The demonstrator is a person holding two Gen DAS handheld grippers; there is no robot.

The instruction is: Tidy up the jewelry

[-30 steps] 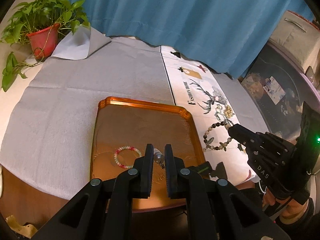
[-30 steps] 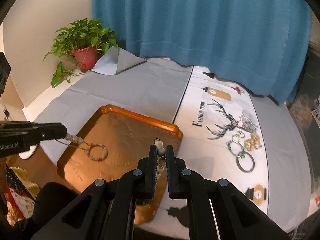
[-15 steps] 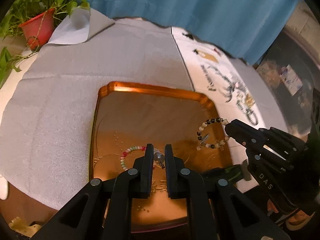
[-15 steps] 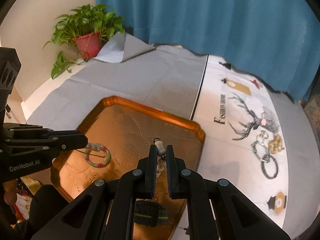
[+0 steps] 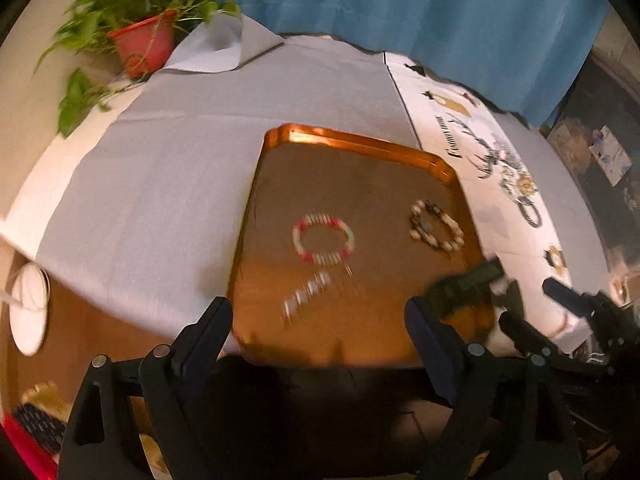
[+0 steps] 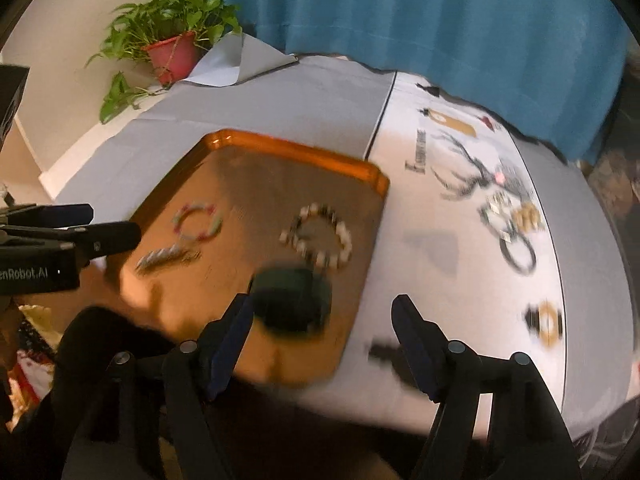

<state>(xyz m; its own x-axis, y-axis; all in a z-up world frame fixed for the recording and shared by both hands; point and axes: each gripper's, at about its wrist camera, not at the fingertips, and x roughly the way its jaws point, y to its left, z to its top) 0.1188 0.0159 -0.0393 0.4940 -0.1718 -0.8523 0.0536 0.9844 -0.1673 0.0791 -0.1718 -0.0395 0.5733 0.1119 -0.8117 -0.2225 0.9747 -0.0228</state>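
Setting: a table covered by a grey cloth [image 5: 160, 184], with a white printed runner [image 6: 448, 216] along its right side, a blue curtain [image 6: 420, 12] behind, and a potted plant [image 5: 144, 36] at the far left corner.
Tray: a copper-coloured tray [image 5: 360, 148] lies on the grey cloth at the near edge of the table, its right edge just beside the runner.
Pink and white bracelet: a ring of pink, white and green beads [image 5: 323, 240] lies flat near the middle of the tray.
Loose strand: a short, blurred line of pale beads [image 5: 306, 294] lies on the tray just nearer than the pink ring, apart from it.
Dark and cream bracelet: a ring of dark and cream beads [image 5: 436, 226] lies flat by the tray's right edge, well apart from the pink ring.
Jewelry still on the runner: a small cluster of rings and a gold-coloured piece [image 6: 512, 224] sits on the runner's printed deer design, well apart from the tray.
Left gripper: the left gripper [image 5: 320, 336] hangs over the tray's near edge; its jaws are opening and stand wide apart with nothing between them.
Right gripper: the right gripper [image 6: 324, 328] hangs over the tray's near right corner; its jaws are opening, wide apart, pressing on nothing.
Dark blurred shape: a dark green object [image 6: 292, 300] shows at the tray's near edge, too blurred to identify.
Image quality: both views are motion-blurred.
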